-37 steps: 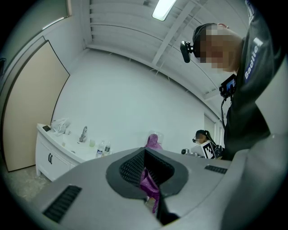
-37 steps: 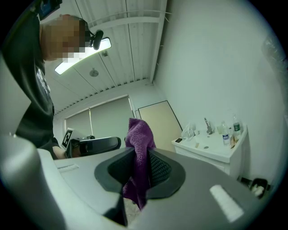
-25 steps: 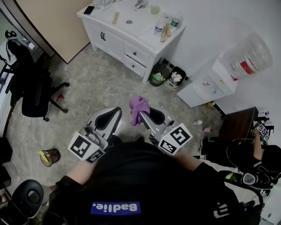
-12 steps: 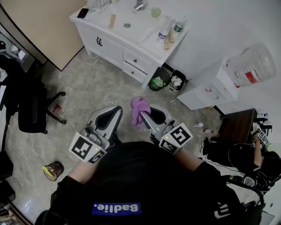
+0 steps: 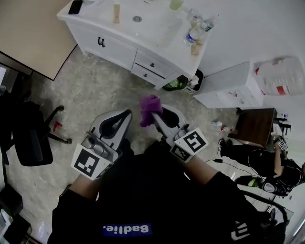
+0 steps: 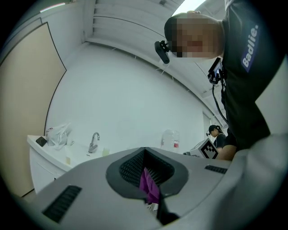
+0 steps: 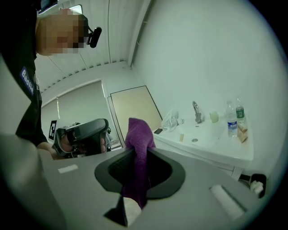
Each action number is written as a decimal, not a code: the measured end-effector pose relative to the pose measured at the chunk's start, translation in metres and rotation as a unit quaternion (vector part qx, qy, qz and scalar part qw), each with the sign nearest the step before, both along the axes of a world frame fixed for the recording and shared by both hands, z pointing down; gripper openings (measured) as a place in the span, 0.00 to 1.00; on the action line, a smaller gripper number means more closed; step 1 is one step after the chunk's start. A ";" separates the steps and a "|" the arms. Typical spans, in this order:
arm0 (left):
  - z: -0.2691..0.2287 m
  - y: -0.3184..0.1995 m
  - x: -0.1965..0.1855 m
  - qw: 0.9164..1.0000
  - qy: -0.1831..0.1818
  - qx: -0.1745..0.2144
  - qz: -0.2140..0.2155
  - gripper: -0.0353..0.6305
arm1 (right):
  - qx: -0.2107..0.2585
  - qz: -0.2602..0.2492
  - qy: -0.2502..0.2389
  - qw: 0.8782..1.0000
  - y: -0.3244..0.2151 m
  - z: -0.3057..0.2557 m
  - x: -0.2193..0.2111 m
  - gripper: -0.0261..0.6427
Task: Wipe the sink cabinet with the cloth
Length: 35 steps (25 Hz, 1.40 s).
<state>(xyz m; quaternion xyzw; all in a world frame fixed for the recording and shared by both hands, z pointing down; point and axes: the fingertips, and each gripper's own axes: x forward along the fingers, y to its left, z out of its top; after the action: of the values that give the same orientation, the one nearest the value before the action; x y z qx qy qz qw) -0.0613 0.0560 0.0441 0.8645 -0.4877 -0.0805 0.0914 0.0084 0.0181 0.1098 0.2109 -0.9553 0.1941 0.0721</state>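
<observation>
Standing on the floor [image 5: 95, 95] well apart from the sink cabinet [image 5: 128, 47], the person holds both tools at waist height, pointed toward it. Right claw [image 5: 155, 116] is clenched on the purple cloth [image 5: 150, 107]; the right gripper view confirms the cloth [image 7: 137, 152] pinched between the jaws, its upper end bunched above the tips and its lower end hanging in the dark recess behind them. Left claw [image 5: 125, 114] is closed with nothing between its jaws; in its own view the tips [image 6: 144, 150] meet, and the purple cloth [image 6: 148, 184] shows only through the gap beyond them. The two tools sit side by side, near but not touching. Cabinet: white, two drawers and a door on the front, basin in the tabletop, faucet [image 6: 93, 141] at the wall. Water bottles [image 5: 195, 33] stand at the right end of the tabletop, a dark phone [image 5: 75, 6] at the left end. Waste bins [image 5: 183, 83] stand just beside the cabinet's right side. A black office chair [image 5: 28, 138] stands at the far left.
</observation>
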 end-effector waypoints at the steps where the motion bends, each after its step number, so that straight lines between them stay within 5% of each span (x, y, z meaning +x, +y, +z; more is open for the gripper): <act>1: 0.008 -0.008 -0.008 1.000 0.000 -0.001 -0.001 0.05 | -0.001 0.004 0.003 1.000 -0.008 0.009 -0.008 0.13; 10: 0.108 -0.075 -0.039 0.998 -0.014 0.024 -0.056 0.05 | -0.016 0.028 0.004 0.999 -0.091 0.149 -0.036 0.13; 20: 0.244 -0.139 -0.045 0.997 -0.016 0.041 -0.068 0.05 | 0.016 0.083 -0.004 0.996 -0.190 0.303 -0.059 0.13; 35: 0.383 -0.206 -0.064 0.990 -0.041 0.102 -0.092 0.05 | 0.113 0.135 -0.008 0.984 -0.296 0.400 -0.109 0.13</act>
<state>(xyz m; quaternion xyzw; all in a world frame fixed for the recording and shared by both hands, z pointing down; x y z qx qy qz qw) -0.1251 -0.1498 0.4272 0.8231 -0.5581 -0.1024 -0.0249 -0.1008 -0.2779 0.5103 0.3430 -0.9344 0.0948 0.0136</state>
